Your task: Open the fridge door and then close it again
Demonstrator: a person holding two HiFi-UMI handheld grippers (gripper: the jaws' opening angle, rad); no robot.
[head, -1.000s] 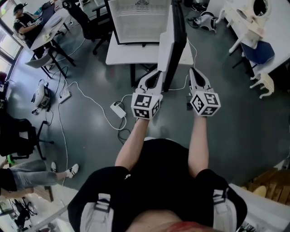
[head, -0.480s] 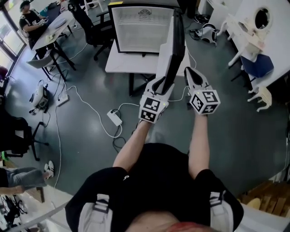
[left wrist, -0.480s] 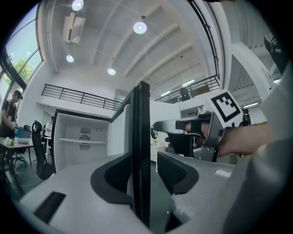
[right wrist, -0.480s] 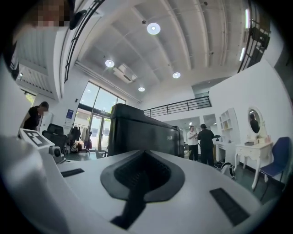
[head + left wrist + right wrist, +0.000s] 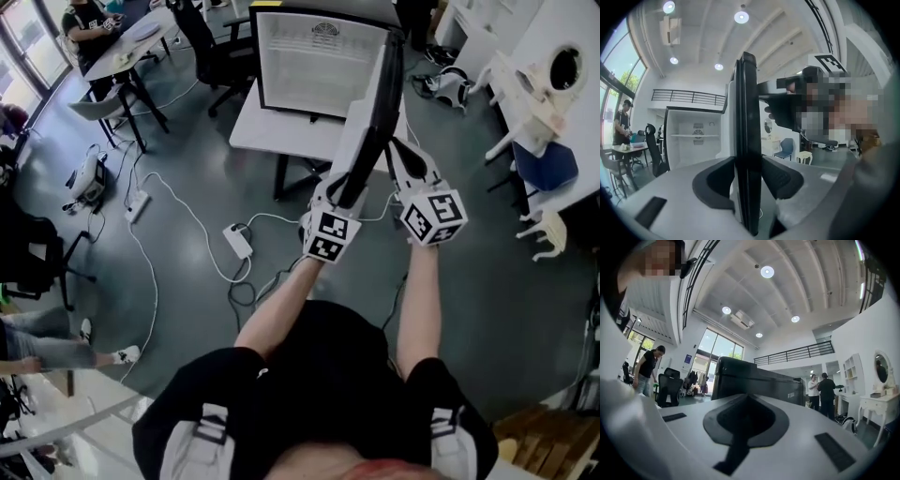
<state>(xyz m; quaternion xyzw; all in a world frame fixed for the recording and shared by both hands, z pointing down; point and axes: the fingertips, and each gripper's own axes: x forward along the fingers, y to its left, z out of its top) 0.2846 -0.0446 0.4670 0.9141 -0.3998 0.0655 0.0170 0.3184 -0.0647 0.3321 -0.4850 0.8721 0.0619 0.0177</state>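
- Left claw (image 5: 749, 180): the jaws are apart and have just been opening. The free edge of the fridge door (image 5: 746, 117) stands between the pads, which do not clamp it.
- Right claw (image 5: 745, 420): the jaws are together with nothing between them. In the head view it sits just beside the fridge door at its 3 o'clock; I cannot tell whether it touches.
- Location of the fridge (image 5: 323, 56): on a white worktop (image 5: 272, 131), at 12 o'clock from the person. The cabinet is open and its white interior shows.
- State of the fridge door: open and upright. It swings out from the cabinet's right side towards 6 o'clock and is seen edge-on.
- On the floor: a power strip (image 5: 237, 241) with cables lies at 9 o'clock from the door's lower end, well apart.
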